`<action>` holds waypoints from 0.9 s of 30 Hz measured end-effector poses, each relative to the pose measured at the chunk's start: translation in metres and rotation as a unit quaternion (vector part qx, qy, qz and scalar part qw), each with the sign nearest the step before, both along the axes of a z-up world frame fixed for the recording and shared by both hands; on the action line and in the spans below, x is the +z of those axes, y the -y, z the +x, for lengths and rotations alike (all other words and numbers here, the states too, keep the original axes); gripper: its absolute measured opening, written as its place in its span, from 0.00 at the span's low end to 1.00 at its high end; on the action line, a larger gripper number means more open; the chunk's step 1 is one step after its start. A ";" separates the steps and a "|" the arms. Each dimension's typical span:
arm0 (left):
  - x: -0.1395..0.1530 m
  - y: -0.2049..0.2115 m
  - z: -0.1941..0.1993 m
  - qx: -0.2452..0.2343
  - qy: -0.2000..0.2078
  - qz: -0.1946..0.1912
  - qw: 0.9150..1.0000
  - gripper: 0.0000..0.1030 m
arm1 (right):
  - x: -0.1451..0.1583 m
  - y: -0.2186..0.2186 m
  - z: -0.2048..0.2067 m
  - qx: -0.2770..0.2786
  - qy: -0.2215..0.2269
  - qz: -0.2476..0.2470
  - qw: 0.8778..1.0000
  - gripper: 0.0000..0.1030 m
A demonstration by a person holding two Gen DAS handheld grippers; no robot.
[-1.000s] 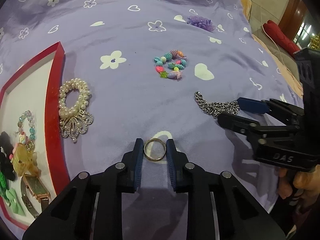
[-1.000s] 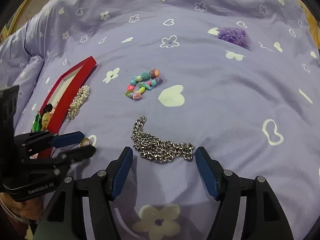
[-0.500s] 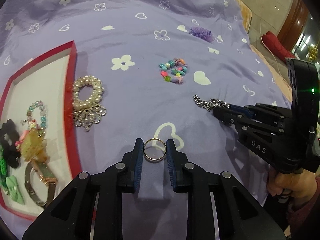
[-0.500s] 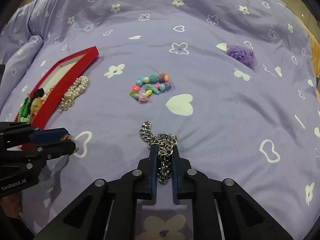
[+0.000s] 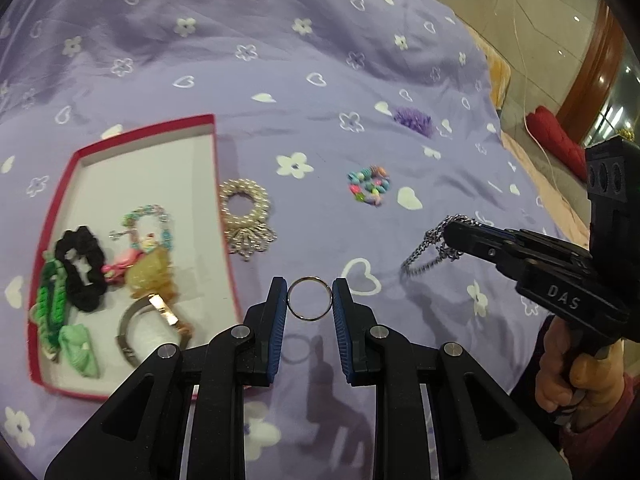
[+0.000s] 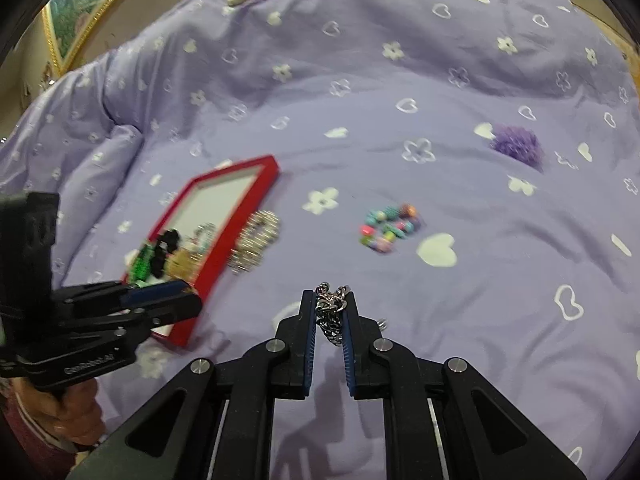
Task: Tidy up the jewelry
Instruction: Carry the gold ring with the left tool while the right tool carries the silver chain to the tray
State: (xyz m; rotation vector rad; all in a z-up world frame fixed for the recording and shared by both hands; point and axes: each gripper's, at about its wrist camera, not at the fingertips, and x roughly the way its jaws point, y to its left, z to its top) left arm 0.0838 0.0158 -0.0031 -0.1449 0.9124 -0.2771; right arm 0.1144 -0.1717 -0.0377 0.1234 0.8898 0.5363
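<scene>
The red-walled box (image 5: 218, 184), shallow and white inside, lay open to the left of the left gripper (image 5: 310, 300), its near right corner just beside that gripper's left finger. In it were a black scrunchie (image 5: 80, 268), a green knitted band (image 5: 50, 308), a pale green bow (image 5: 78, 350), an amber, glassy-looking hair clip (image 5: 154, 276), a beaded bracelet in teal and pink (image 5: 148, 220), and a watch with a metal band (image 5: 150, 324); a small pink piece lay among them, too blurred to name.

The left gripper's jaws stood narrow, pinching a thin round metal ring (image 5: 310, 299) edge to edge between the blue ribbed pads, with the ring's shadow on the quilt below. The right gripper (image 6: 330, 312) had its jaws nearly closed on a bunched silver curb chain (image 6: 330, 318), whose shiny links hung in loops beneath the tips, as the left view showed.

Ahead and left of the left jaws, touching the outside of the box wall, lay a pearl bracelet with a silver filigree flower (image 5: 246, 216). Further ahead and slightly right sat a coiled bracelet of bright mixed beads (image 5: 370, 184), and beyond it a fuzzy purple scrunchie (image 5: 414, 120). All rested on a soft lavender quilt (image 5: 280, 72) printed with white hearts and flowers.
</scene>
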 end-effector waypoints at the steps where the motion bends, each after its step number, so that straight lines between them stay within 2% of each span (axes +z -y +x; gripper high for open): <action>1: 0.002 -0.004 -0.002 0.004 0.002 0.001 1.000 0.20 | 0.003 -0.002 -0.001 0.002 0.003 0.005 1.000 0.11; 15: 0.013 -0.062 -0.031 0.072 0.013 -0.007 0.997 0.20 | 0.023 -0.049 -0.010 0.053 0.020 0.028 0.998 0.11; 27: 0.011 -0.119 -0.047 0.138 0.014 -0.007 0.990 0.20 | 0.036 -0.094 -0.014 0.103 0.027 0.041 0.993 0.11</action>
